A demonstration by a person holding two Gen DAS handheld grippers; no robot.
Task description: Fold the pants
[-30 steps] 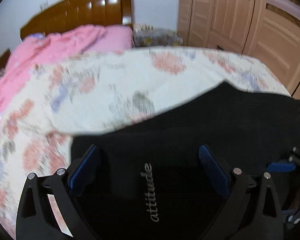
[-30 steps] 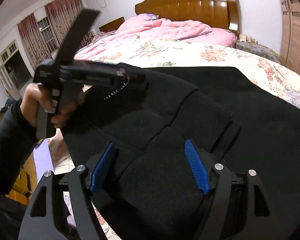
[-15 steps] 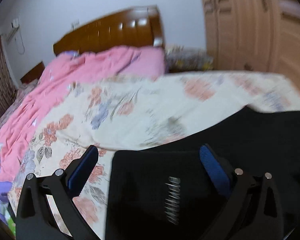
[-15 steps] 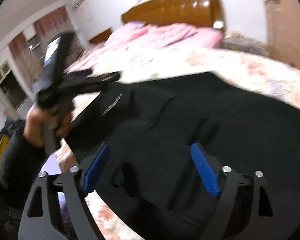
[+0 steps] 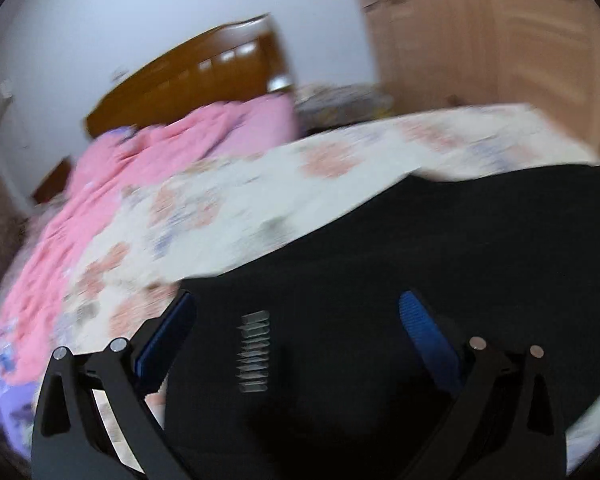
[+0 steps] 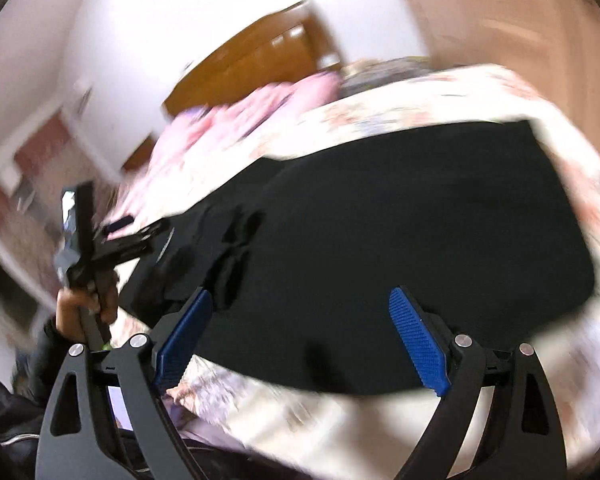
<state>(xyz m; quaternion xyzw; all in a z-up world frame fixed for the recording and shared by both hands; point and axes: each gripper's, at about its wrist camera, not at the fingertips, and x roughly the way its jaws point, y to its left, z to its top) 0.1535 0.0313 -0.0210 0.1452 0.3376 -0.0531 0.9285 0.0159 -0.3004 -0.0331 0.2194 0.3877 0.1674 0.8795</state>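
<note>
Black knit pants [image 6: 400,232] lie spread flat on a bed covered by a cream floral quilt [image 5: 228,208], filling the near part of both wrist views; both pictures are smeared by motion blur, so fine detail is hard to read. In the left wrist view the left gripper [image 5: 296,320] hovers low over the near end of the dark fabric [image 5: 440,264], its blue-padded fingers [image 5: 424,328] spread wide apart with nothing between them, and a small silvery printed mark [image 5: 254,352], too blurred to read, shows on the cloth between them. In the right wrist view the right gripper [image 6: 300,320] hangs above the near edge of the garment, its blue ribbed fingers [image 6: 418,340] likewise held far apart and clear of the fabric. That same view catches the left gripper [image 6: 136,240] at the left end of the cloth, gripped by a bare hand [image 6: 82,310] coming out of a dark sleeve; whether its tips touch the fabric cannot be told. A rumpled pink blanket [image 5: 112,196] lies along the far side of the bed before a brown wooden headboard [image 5: 196,80], and a light wooden wardrobe [image 5: 500,40] stands to the right.
</note>
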